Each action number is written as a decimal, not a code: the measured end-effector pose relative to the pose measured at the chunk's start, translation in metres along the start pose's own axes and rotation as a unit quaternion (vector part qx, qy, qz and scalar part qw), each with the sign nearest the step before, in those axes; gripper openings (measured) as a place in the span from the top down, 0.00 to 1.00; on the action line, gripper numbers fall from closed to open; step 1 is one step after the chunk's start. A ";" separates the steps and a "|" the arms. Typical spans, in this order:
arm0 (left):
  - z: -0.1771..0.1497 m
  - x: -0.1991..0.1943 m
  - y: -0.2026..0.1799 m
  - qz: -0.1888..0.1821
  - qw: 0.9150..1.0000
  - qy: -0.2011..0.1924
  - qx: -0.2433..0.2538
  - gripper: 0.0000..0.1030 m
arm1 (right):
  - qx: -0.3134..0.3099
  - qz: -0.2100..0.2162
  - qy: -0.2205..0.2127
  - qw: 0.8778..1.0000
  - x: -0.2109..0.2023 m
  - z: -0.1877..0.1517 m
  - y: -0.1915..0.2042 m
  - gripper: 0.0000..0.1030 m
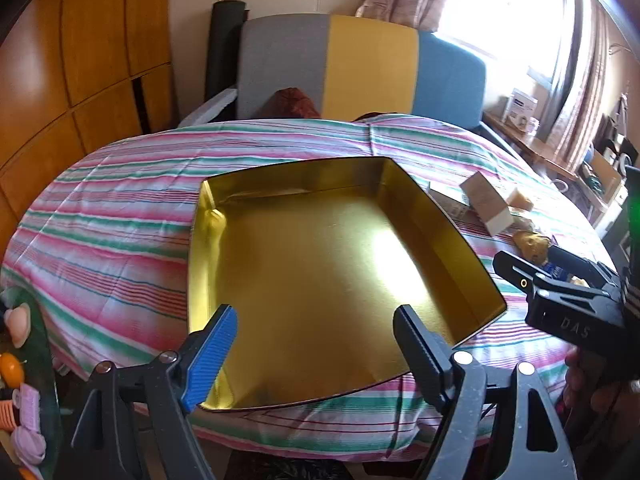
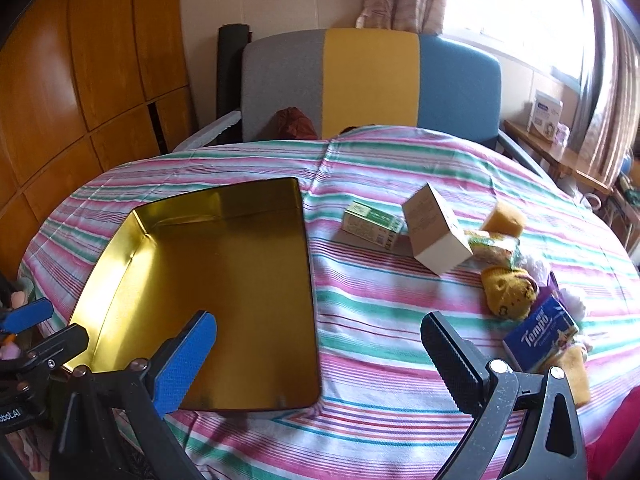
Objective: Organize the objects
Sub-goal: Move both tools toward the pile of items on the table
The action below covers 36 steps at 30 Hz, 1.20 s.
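Left wrist view: left gripper [image 1: 316, 332] hovering over gold tin [image 1: 320, 264], jaws apart; right gripper [image 2: 320, 340] likewise gaping; Tempo pack [image 2: 540, 334] at 3 o'clock lying partly hidden.

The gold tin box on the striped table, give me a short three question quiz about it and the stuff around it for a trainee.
1. True or false: the gold rectangular tin box holds nothing.
2. Which item lies nearest the right gripper: a) the green and white carton, b) the blue Tempo tissue pack, c) the white cardboard box?
3. Fill in: the loose items lie on the striped tablecloth to the ____ of the tin box, seen from the right wrist view.

Key: 1. True, only the bare gold floor shows. 2. b. 3. Right. Both the right gripper and the left gripper have their fingers spread, holding nothing.
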<state>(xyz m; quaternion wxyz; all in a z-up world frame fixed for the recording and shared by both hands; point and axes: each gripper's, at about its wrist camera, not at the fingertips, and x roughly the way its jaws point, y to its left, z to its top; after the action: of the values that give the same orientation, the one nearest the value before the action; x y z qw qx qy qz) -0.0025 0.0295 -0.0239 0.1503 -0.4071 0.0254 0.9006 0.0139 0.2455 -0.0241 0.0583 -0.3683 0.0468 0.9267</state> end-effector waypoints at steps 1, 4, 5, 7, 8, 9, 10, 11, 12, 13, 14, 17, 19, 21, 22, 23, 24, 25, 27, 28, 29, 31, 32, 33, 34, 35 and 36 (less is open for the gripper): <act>0.000 -0.001 -0.001 -0.005 1.000 -0.002 0.001 0.19 | 0.006 -0.002 0.000 1.000 -0.001 0.000 -0.005 0.00; 0.001 0.000 -0.004 -0.017 1.000 -0.006 0.003 0.19 | 0.028 -0.013 0.003 1.000 -0.002 0.000 -0.023 0.00; 0.002 0.000 -0.005 -0.022 1.000 -0.006 0.003 0.19 | 0.033 -0.016 0.004 0.999 -0.003 0.001 -0.028 0.00; 0.004 0.000 -0.007 -0.032 0.999 -0.007 0.006 0.19 | 0.040 -0.026 0.004 0.999 -0.005 0.001 -0.040 0.00; 0.006 0.000 -0.008 -0.035 0.999 -0.008 0.007 0.19 | 0.052 -0.031 0.004 0.998 -0.007 0.002 -0.051 0.00; 0.008 0.000 -0.010 -0.041 0.999 -0.009 0.010 0.19 | 0.061 -0.030 0.006 0.998 -0.008 0.002 -0.058 0.00; 0.010 0.000 -0.013 -0.049 0.999 -0.009 0.015 0.19 | 0.075 -0.032 0.008 0.997 -0.011 0.004 -0.071 0.00; 0.012 0.001 -0.016 -0.054 0.998 -0.008 0.019 0.19 | 0.083 -0.036 0.006 0.996 -0.013 0.004 -0.081 0.00; 0.014 0.003 -0.019 -0.058 0.998 -0.006 0.023 0.19 | 0.091 -0.044 0.004 0.995 -0.017 0.005 -0.092 0.00; 0.016 0.004 -0.023 -0.064 0.998 -0.002 0.027 0.19 | 0.104 -0.052 0.000 0.993 -0.023 0.006 -0.109 0.00; 0.018 0.007 -0.028 -0.074 0.997 0.006 0.033 0.19 | 0.116 -0.055 -0.001 0.992 -0.025 0.006 -0.121 0.00; 0.021 0.012 -0.045 -0.097 0.994 0.022 0.049 0.19 | 0.153 -0.077 -0.002 0.985 -0.038 0.003 -0.162 0.00; 0.024 0.014 -0.058 -0.112 0.991 0.026 0.062 0.19 | 0.168 -0.096 0.001 0.981 -0.045 -0.001 -0.185 0.00; 0.027 0.017 -0.075 -0.128 0.988 0.037 0.075 0.19 | 0.181 -0.119 0.008 0.976 -0.052 -0.006 -0.207 0.00; 0.029 0.020 -0.085 -0.143 0.985 0.045 0.082 0.19 | 0.186 -0.126 0.008 0.974 -0.055 -0.009 -0.215 0.00; 0.031 0.022 -0.093 -0.151 0.983 0.050 0.090 0.19 | 0.194 -0.133 0.006 0.972 -0.058 -0.012 -0.224 0.00; 0.032 0.023 -0.102 -0.156 0.981 0.054 0.098 0.19 | 0.207 -0.137 0.004 0.969 -0.061 -0.015 -0.234 0.00; 0.033 0.025 -0.112 -0.166 0.979 0.059 0.107 0.19 | 0.222 -0.136 0.004 0.965 -0.062 -0.018 -0.243 0.00; 0.034 0.034 -0.134 -0.197 0.970 0.079 0.121 0.19 | 0.252 -0.129 0.003 0.959 -0.062 -0.023 -0.256 0.00; 0.034 0.040 -0.147 -0.213 0.965 0.088 0.128 0.20 | 0.266 -0.125 0.004 0.956 -0.060 -0.026 -0.262 0.00; 0.035 0.044 -0.158 -0.225 0.960 0.095 0.136 0.20 | 0.276 -0.120 0.005 0.954 -0.059 -0.029 -0.265 0.00; 0.034 0.051 -0.178 -0.242 0.953 0.106 0.149 0.20 | 0.287 -0.108 0.010 0.952 -0.053 -0.033 -0.267 0.00; 0.033 0.056 -0.193 -0.259 0.946 0.107 0.160 0.20 | 0.296 -0.096 0.011 0.950 -0.052 -0.034 -0.270 0.00; 0.033 0.060 -0.204 -0.264 0.943 0.106 0.172 0.20 | 0.300 -0.089 0.005 0.950 -0.052 -0.034 -0.271 0.00; 0.032 0.064 -0.218 -0.264 0.940 0.103 0.189 0.20 | 0.301 -0.088 0.002 0.950 -0.052 -0.034 -0.272 0.00; 0.031 0.069 -0.229 -0.265 0.937 0.101 0.203 0.20 | 0.306 -0.084 0.001 0.948 -0.051 -0.035 -0.274 0.00; 0.029 0.073 -0.239 -0.270 0.933 0.101 0.214 0.21 | 0.313 -0.076 0.000 0.947 -0.049 -0.036 -0.276 0.00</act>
<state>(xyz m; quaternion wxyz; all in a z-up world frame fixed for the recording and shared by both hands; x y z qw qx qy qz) 0.0001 0.2805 -0.0401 0.4679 -0.4452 0.1219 0.7537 0.1131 0.5104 -0.0282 0.2407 -0.3343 0.3064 0.8582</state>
